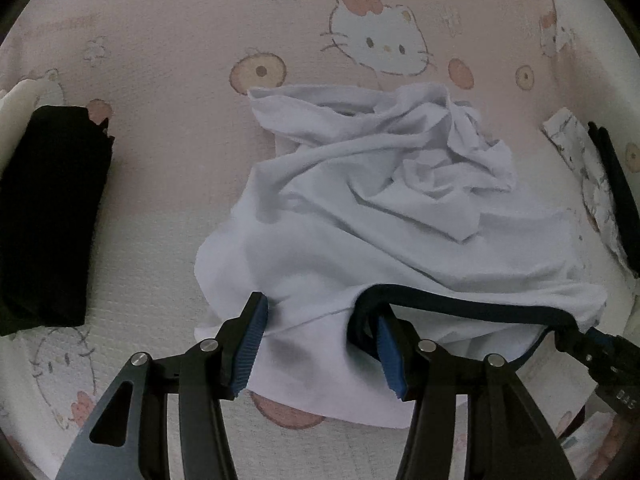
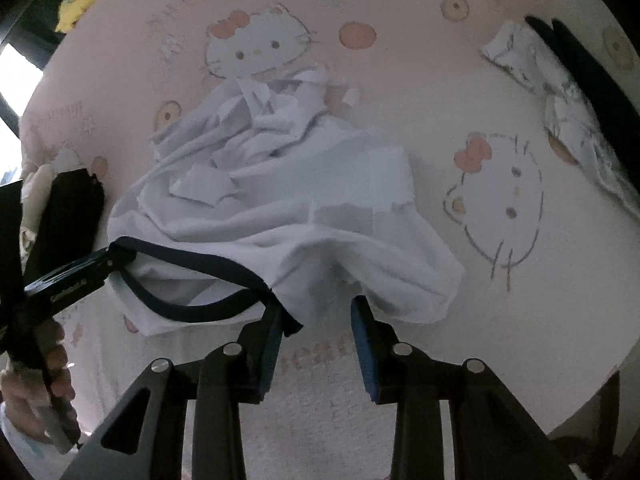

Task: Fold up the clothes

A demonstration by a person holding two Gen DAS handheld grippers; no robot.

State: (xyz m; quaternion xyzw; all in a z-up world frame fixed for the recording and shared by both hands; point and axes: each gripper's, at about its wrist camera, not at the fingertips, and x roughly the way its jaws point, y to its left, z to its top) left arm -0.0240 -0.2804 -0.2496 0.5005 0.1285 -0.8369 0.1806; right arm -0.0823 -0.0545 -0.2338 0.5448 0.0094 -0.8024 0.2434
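Note:
A crumpled white shirt (image 1: 360,200) with a dark navy collar (image 1: 460,306) lies on a pink cat-print bedsheet (image 1: 168,40). My left gripper (image 1: 320,304) has the shirt's neck area bunched between its blue pads, and the collar loops round its right finger. The cloth hangs from it just above the sheet. Seen from the right wrist, the left gripper (image 2: 114,258) holds the collar's (image 2: 200,264) left end raised. My right gripper (image 2: 316,312) stands open at the shirt's (image 2: 280,200) near edge. The collar's other end rests against its left finger and nothing is pinched.
A folded black garment (image 1: 48,216) lies at the left on a cream item. A patterned white cloth (image 2: 568,112) with a black piece beside it lies at the right. A person's hand (image 2: 40,392) holds the left gripper. Bare sheet (image 2: 500,208) lies right of the shirt.

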